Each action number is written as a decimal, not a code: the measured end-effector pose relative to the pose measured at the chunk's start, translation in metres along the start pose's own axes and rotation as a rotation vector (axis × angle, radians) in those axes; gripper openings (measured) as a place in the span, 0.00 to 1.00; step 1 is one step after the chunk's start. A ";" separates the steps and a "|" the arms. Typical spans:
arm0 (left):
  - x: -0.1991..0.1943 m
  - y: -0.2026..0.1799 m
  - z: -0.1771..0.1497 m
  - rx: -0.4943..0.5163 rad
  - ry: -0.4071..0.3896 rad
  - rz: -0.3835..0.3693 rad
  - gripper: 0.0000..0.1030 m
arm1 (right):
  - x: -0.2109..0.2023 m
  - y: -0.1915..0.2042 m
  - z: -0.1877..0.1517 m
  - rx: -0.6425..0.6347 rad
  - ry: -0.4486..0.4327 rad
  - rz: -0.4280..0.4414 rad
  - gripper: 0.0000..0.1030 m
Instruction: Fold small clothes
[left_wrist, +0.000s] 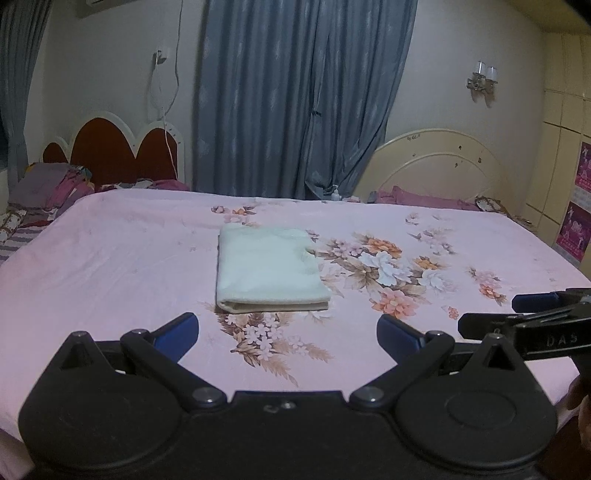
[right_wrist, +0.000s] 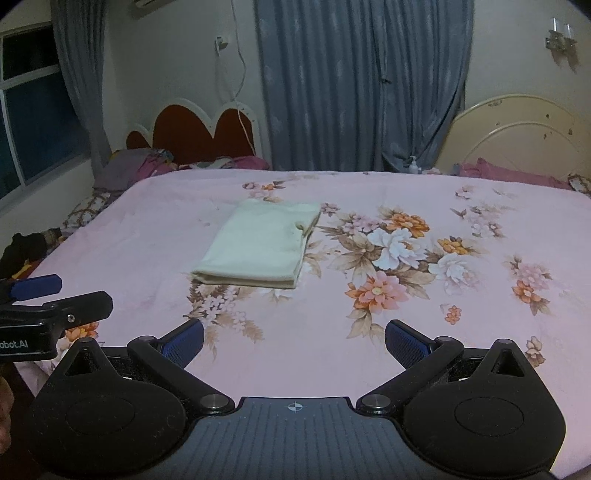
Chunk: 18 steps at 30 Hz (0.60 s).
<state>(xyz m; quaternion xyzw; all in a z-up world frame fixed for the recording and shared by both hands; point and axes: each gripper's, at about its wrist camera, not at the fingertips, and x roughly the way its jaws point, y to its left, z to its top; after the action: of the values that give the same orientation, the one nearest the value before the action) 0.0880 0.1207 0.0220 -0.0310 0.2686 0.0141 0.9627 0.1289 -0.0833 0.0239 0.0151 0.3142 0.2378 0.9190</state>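
A pale cream small garment (left_wrist: 267, 269) lies folded into a neat rectangle on the pink floral bedsheet (left_wrist: 110, 266); it also shows in the right wrist view (right_wrist: 258, 245). My left gripper (left_wrist: 288, 334) is open and empty, held near the bed's front edge, short of the garment. My right gripper (right_wrist: 294, 341) is open and empty too, to the right of the garment and nearer the front edge. Each gripper shows at the side of the other's view: the right one (left_wrist: 517, 314), the left one (right_wrist: 55, 295).
The bedsheet (right_wrist: 406, 332) covers a wide bed. Two headboards (left_wrist: 110, 151) (left_wrist: 439, 166) and grey-blue curtains (left_wrist: 295, 96) stand behind it. Piled clothes and pillows (left_wrist: 48, 188) lie at the back left. A pump bottle (right_wrist: 414, 165) stands at the back.
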 end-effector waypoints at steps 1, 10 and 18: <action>-0.001 0.000 0.001 0.000 -0.001 0.000 0.99 | -0.001 0.000 0.001 0.000 -0.003 0.002 1.00; -0.002 -0.001 0.002 0.003 -0.002 0.003 0.99 | -0.003 -0.001 0.004 0.004 -0.014 0.002 1.00; -0.001 0.000 0.004 0.008 -0.001 0.004 0.99 | -0.005 -0.005 0.004 0.006 -0.019 -0.002 1.00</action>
<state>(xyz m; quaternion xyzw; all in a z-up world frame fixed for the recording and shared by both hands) 0.0889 0.1213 0.0255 -0.0267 0.2681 0.0150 0.9629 0.1299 -0.0890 0.0291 0.0199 0.3061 0.2358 0.9221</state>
